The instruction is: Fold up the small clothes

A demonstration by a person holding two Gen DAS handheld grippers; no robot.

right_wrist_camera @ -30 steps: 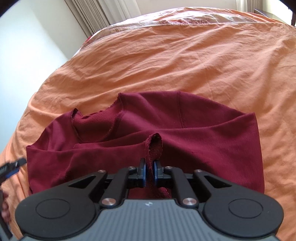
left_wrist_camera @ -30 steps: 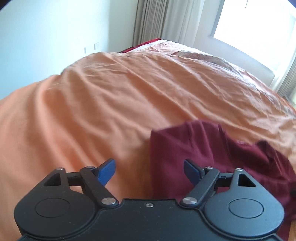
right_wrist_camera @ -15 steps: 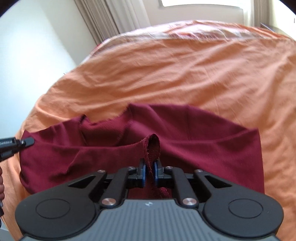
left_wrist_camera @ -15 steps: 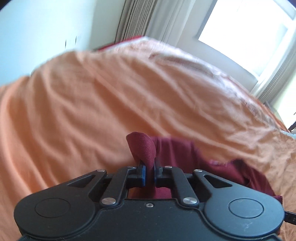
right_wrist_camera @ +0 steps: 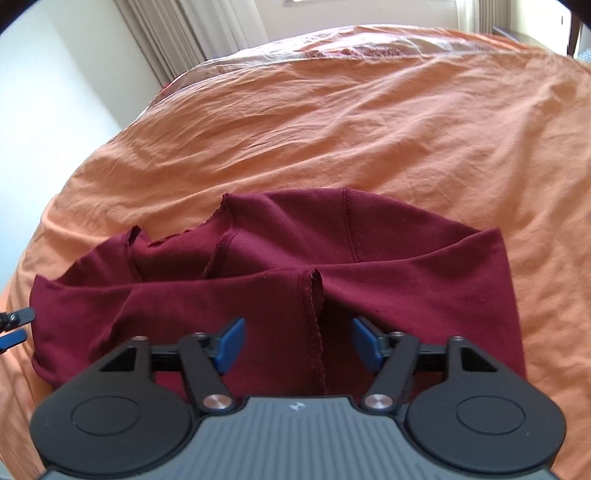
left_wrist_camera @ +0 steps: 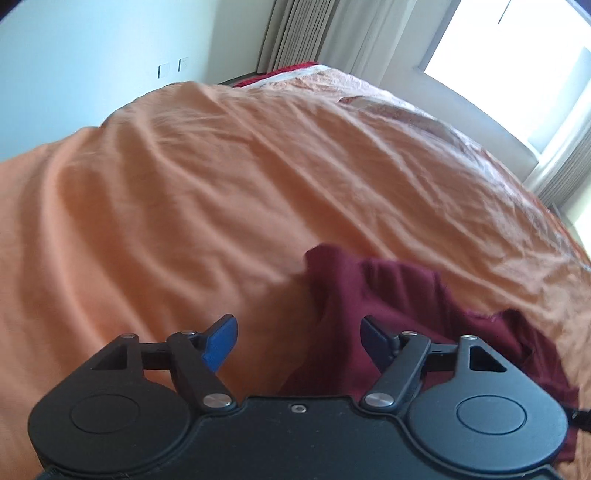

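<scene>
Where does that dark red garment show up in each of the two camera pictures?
Left wrist view: maroon garment sits lower right, behind the open left gripper.
Right wrist view: it fills the lower centre, under the open right gripper.
Shared landmark: the orange bedspread beneath it.

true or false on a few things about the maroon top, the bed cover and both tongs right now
1. The right tongs are clamped on a fold of the maroon top. False: they are open, with a raised seam ridge lying loose between the blue pads.
2. The left tongs are open. True.
3. The maroon top lies on an orange bed cover. True.
4. The top is spread out fully flat in a single layer. False: its near edge is folded over the neckline area, and it is rumpled.
5. The curtains behind the bed are dark blue. False: they are pale grey-beige.
</scene>
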